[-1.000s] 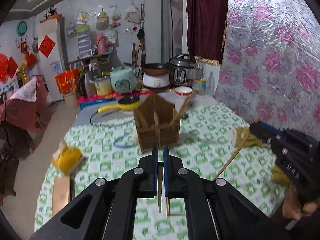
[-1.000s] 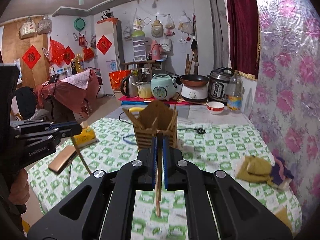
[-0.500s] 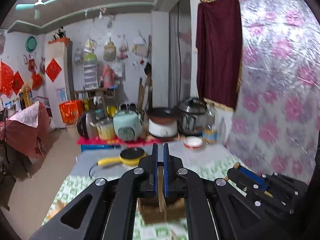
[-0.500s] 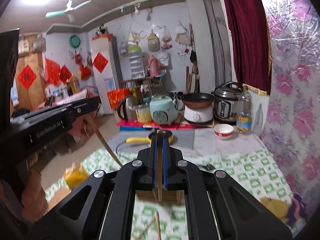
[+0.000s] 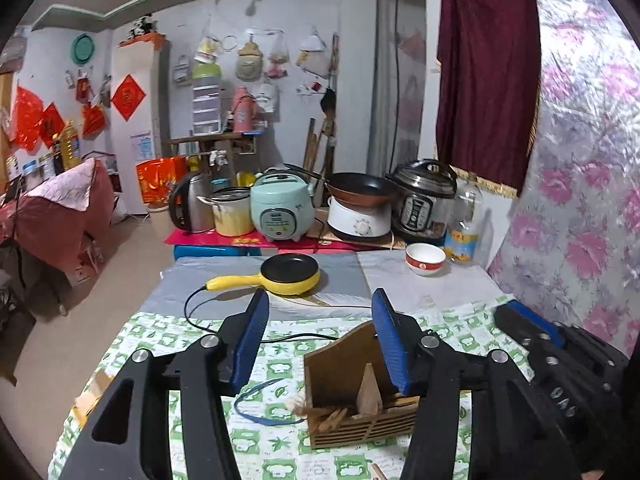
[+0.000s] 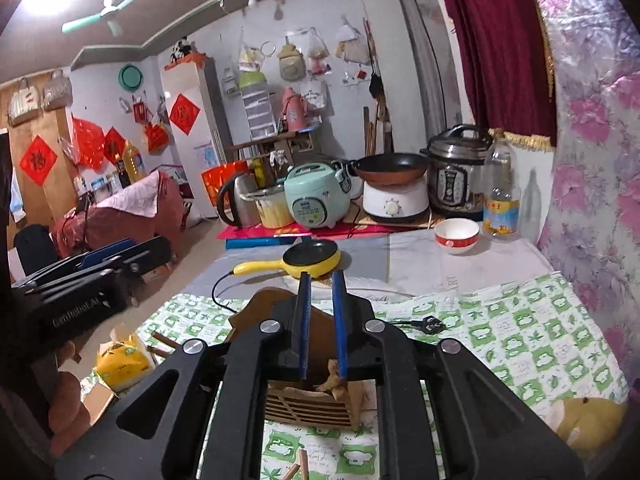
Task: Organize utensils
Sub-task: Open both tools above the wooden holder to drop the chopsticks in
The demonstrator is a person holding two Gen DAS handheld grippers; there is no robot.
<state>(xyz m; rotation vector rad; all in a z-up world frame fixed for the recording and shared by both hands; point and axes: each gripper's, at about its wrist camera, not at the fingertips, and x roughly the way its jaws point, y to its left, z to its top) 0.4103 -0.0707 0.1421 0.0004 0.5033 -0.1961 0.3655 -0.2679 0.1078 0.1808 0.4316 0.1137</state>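
Note:
A wooden utensil holder [image 5: 360, 408] stands on the green-checked tablecloth with wooden utensil ends inside it. My left gripper [image 5: 320, 304] is wide open and empty, above and just behind the holder. My right gripper [image 6: 321, 276] is open a little, empty, right over the holder [image 6: 308, 400]. Loose chopstick ends [image 6: 298, 464] lie on the cloth near the front edge. The right gripper's body shows at the right of the left wrist view [image 5: 560, 360], the left gripper's body at the left of the right wrist view [image 6: 80, 280].
A yellow electric pan [image 5: 288, 274] with its black cord lies behind the holder. A red-and-white bowl [image 5: 425, 259] and a bottle [image 5: 464, 224] stand at the back right. A yellow tissue pack [image 6: 122, 356] and yellow cloth [image 6: 592, 420] lie on the table. Cookers line the far bench.
Both grippers were shut on chopsticks and have opened over the holder; the chopsticks are out of the fingers. Both cameras rose and tilted up.

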